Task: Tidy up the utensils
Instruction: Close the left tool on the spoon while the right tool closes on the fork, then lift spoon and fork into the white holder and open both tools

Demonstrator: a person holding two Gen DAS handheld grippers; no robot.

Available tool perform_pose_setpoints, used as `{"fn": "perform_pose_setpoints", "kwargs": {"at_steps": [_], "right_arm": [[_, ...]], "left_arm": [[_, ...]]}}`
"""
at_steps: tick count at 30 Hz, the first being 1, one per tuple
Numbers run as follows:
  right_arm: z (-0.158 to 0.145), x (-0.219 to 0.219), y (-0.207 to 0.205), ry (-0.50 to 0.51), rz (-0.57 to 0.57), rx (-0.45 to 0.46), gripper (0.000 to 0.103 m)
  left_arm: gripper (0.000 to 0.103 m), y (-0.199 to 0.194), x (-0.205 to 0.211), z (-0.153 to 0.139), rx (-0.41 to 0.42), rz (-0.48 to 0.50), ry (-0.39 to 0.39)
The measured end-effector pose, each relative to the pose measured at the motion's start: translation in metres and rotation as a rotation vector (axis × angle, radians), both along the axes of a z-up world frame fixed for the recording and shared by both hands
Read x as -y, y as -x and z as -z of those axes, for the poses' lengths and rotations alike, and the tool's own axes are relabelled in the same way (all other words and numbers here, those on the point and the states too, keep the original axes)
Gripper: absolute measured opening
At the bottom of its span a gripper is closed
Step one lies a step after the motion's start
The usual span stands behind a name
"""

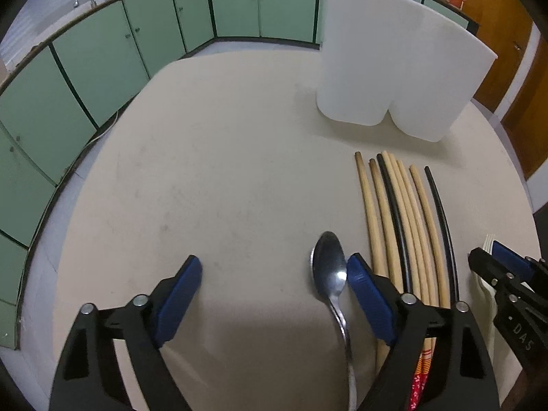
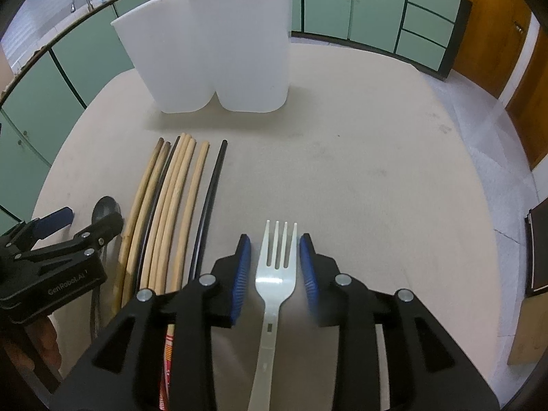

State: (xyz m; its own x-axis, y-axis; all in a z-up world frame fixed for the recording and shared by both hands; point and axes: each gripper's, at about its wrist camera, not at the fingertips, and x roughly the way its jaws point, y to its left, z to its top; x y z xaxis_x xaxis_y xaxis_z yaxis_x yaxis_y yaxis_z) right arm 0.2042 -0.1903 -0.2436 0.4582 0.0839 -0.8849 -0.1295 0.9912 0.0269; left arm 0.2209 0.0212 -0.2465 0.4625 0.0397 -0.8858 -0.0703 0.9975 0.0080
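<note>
A white two-compartment holder (image 1: pixel 394 65) (image 2: pixel 219 44) stands at the far side of the round table. Several wooden and black chopsticks (image 1: pixel 404 219) (image 2: pixel 171 205) lie side by side in front of it. A metal spoon (image 1: pixel 330 270) lies between my left gripper's fingers, close to the right pad. My left gripper (image 1: pixel 274 274) is open and low over the table; it also shows in the right wrist view (image 2: pixel 87 219). A white plastic fork (image 2: pixel 277 267) lies between the fingers of my right gripper (image 2: pixel 275 263), which is open, pads a little apart from the fork.
The beige round table (image 1: pixel 205 171) has its edge close on the left and right. Green cabinets (image 1: pixel 102 51) line the wall behind. A wooden door (image 2: pixel 496 34) is at the right. A dark object (image 2: pixel 537 250) sits past the table's right edge.
</note>
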Motion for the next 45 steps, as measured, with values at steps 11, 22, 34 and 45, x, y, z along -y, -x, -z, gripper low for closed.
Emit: {"fn": "perform_pose_setpoints", "kwargs": {"at_steps": [11, 22, 34, 45], "right_arm": [[0.002, -0.003, -0.006, -0.018, -0.015, -0.024, 0.021], [-0.04, 0.025, -0.001, -0.18, -0.031, 0.149, 0.02], [-0.086, 0.029, -0.001, -0.24, -0.035, 0.317, 0.02], [-0.124, 0.033, -0.031, -0.28, -0.033, 0.469, 0.02]], "left_arm": [[0.028, 0.007, 0.01, -0.009, 0.029, 0.091, 0.108], [0.028, 0.037, -0.002, -0.052, 0.275, 0.21, 0.242], [0.028, 0.042, 0.003, -0.088, 0.43, 0.244, 0.218], [0.028, 0.039, -0.007, -0.124, 0.524, 0.227, 0.217]]}}
